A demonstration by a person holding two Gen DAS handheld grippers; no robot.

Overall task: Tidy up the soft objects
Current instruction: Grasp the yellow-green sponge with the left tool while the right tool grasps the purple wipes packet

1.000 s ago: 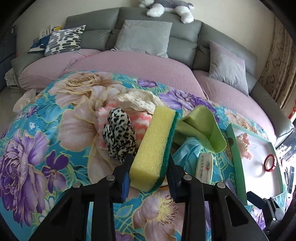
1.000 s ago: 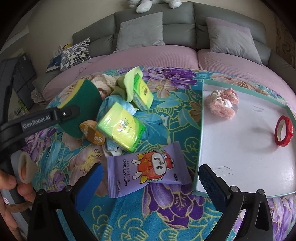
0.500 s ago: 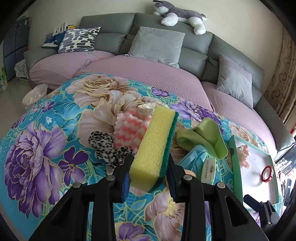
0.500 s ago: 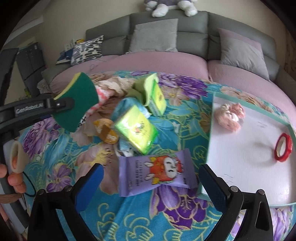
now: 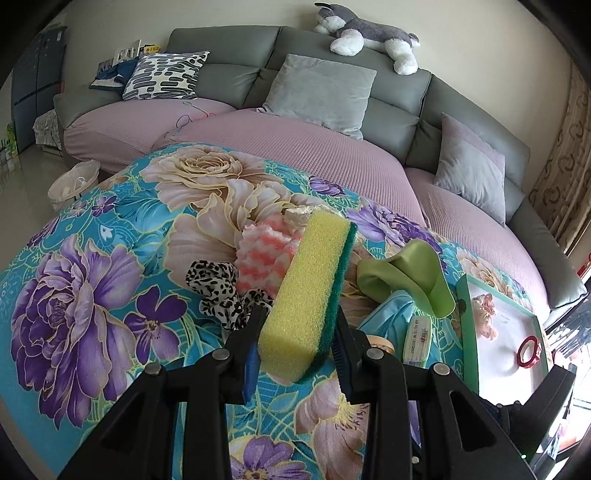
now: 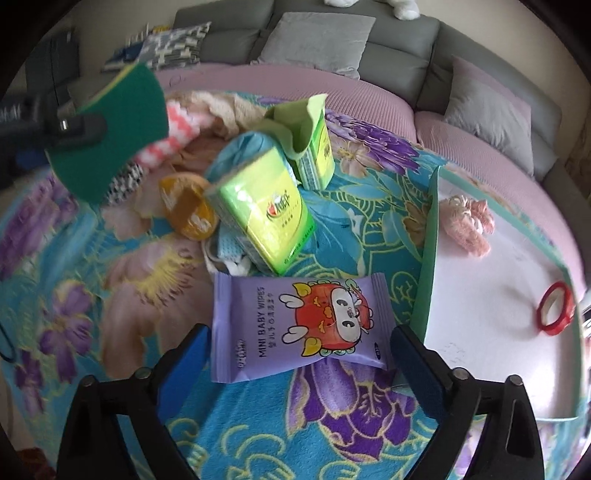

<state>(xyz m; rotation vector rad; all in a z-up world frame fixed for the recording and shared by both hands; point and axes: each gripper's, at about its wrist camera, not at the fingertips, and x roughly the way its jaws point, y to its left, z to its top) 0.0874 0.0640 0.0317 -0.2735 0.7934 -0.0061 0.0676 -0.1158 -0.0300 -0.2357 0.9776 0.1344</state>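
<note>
The left gripper is clamping a yellow-and-green sponge above the floral blanket. The right gripper, jaws wide and just closing slightly, is straddling the purple baby-wipes pack without touching; green tray at three o'clock.

Sponge (yellow-green) in left claw

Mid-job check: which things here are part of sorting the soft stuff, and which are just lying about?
Job:
- sponge, gripped by the left gripper
- baby wipes pack between the open right gripper jaws, which were just closing
- pink-white cloth
- leopard scrunchie
- tray

Lying about:
- sofa cushions
- plush dog
</note>
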